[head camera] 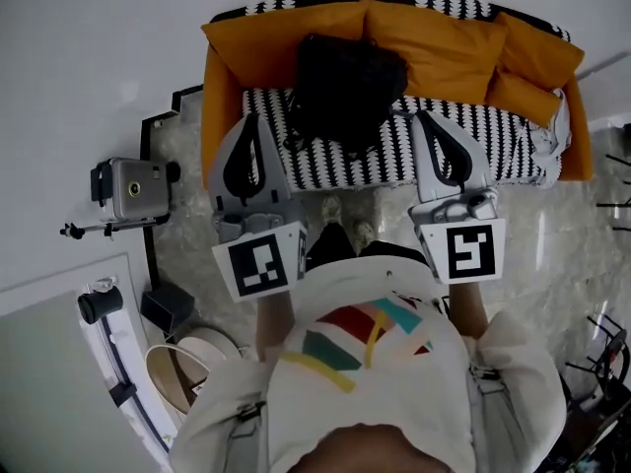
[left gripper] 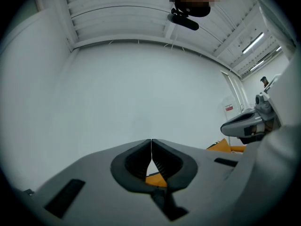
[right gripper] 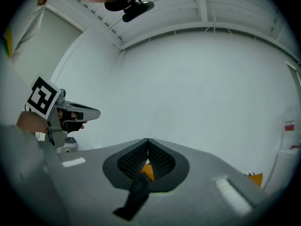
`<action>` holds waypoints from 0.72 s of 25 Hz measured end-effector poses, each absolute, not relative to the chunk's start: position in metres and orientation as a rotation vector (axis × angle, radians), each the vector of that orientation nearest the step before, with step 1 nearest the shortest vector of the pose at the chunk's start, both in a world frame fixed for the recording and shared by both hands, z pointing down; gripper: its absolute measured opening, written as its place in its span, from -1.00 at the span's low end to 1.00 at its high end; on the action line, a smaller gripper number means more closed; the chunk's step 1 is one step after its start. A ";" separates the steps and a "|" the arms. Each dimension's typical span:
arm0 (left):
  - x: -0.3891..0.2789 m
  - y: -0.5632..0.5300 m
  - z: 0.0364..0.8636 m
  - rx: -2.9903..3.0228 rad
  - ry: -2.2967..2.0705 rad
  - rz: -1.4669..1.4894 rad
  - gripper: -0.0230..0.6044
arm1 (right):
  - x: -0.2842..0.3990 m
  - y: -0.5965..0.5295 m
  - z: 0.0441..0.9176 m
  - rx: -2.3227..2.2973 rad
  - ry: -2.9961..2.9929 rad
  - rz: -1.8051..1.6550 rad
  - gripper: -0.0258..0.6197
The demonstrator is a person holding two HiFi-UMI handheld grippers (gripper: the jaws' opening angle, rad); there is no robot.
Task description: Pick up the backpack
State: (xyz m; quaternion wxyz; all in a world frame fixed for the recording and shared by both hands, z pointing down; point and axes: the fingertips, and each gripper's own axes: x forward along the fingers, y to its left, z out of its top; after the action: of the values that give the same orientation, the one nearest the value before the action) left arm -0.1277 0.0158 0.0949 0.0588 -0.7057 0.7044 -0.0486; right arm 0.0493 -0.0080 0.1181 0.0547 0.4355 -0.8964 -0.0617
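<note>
Backpack is seen at upper centre, slumped on the sofa seat, flanked by left gripper and right gripper (both closed on nothing); neither is clearly nearer.

Left tool and right tool are held level side by side, jaws closed, empty.

Ahead of you a sofa with a black-and-white patterned seat and orange cushions stands against a plain white wall, on a pale marbled floor. To your left a small camera on a tripod stands near that wall. Above you the white ceiling runs in ribbed panels and beams, with strip lights lit towards the right.
</note>
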 end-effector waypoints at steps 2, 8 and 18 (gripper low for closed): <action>-0.129 0.004 0.092 -2.166 2.094 -0.124 -0.88 | 0.046 -0.014 0.114 1.346 -2.706 -0.231 -0.91; -0.146 -0.027 0.078 -2.216 1.991 -0.052 -0.88 | 0.028 -0.037 0.103 1.464 -2.673 -0.229 -0.91; -0.182 -0.068 0.099 -2.290 1.937 -0.058 -0.88 | 0.002 -0.071 0.109 1.586 -2.603 -0.190 -0.91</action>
State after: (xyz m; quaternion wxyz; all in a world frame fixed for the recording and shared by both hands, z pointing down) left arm -0.1823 -0.0685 0.0994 0.0707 -0.7613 0.6442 -0.0194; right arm 0.0020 -0.0708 0.1089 0.0437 0.5189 -0.8514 -0.0622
